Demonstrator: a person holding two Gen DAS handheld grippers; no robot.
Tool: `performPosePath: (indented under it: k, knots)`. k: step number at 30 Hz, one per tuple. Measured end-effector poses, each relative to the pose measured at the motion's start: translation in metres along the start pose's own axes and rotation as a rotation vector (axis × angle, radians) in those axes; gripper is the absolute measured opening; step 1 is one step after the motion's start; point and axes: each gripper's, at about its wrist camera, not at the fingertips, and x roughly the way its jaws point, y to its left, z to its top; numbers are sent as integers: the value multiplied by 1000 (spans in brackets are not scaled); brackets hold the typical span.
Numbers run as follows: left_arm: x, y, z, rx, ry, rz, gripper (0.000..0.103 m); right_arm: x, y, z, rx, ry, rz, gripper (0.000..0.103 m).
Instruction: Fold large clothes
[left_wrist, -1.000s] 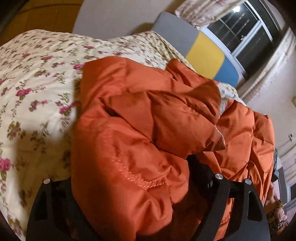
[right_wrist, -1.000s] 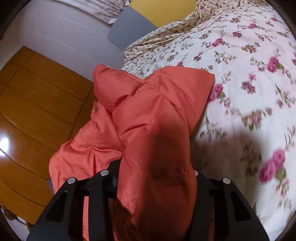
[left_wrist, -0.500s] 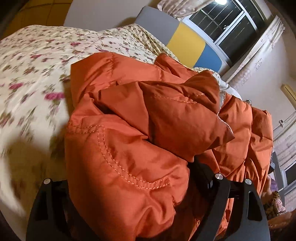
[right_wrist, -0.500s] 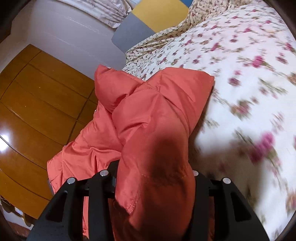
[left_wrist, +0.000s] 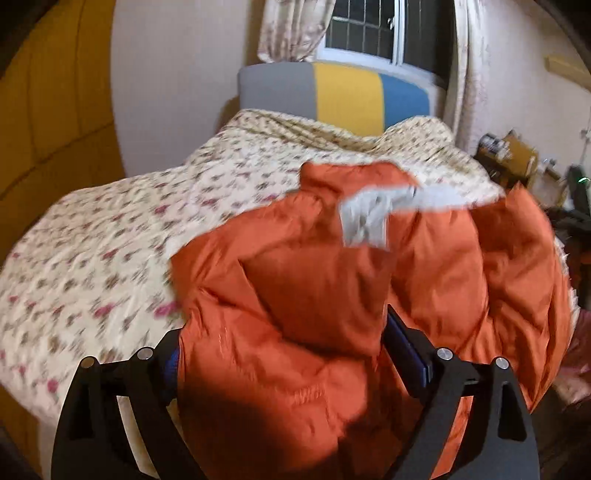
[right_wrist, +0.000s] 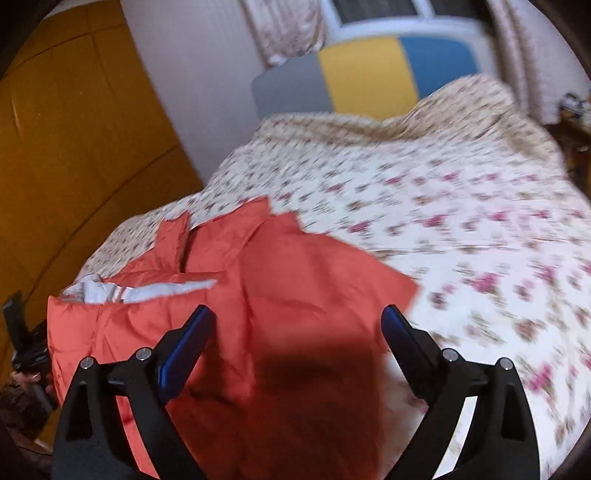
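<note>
Orange jacket (left_wrist: 332, 295) lies bunched on the floral bed (left_wrist: 110, 240). Its puffy fabric bulges between the opening jaws of the left gripper (left_wrist: 284, 332), filling the gap. The right gripper (right_wrist: 295, 325) is also opening, both fingers clear above the jacket (right_wrist: 295, 295), which lies below the gap.

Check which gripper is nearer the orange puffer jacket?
Left gripper: orange puffer jacket bunched between its opening jaws. Right gripper: jaws opening, clear above it.
</note>
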Motion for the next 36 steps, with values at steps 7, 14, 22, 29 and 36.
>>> performPosePath:
  k: [7, 14, 22, 29, 36]
  knots:
    - [11, 32, 23, -236, 1, -181, 26, -7, 23, 16, -9, -1, 98, 18]
    - [-11, 37, 66, -259, -131, -82, 19, -45, 41, 61, 4, -174, 87, 14]
    - [39, 52, 111, -264, -119, 57, 19, 0, 24, 110, 148, -247, -39, 14]
    - [109, 71, 86, -325, 10, 120, 30, 79, -9, 82, 215, -133, -221, 14]
    - [108, 94, 50, -507, -41, 102, 87, 113, -35, 63, 270, -82, -271, 29]
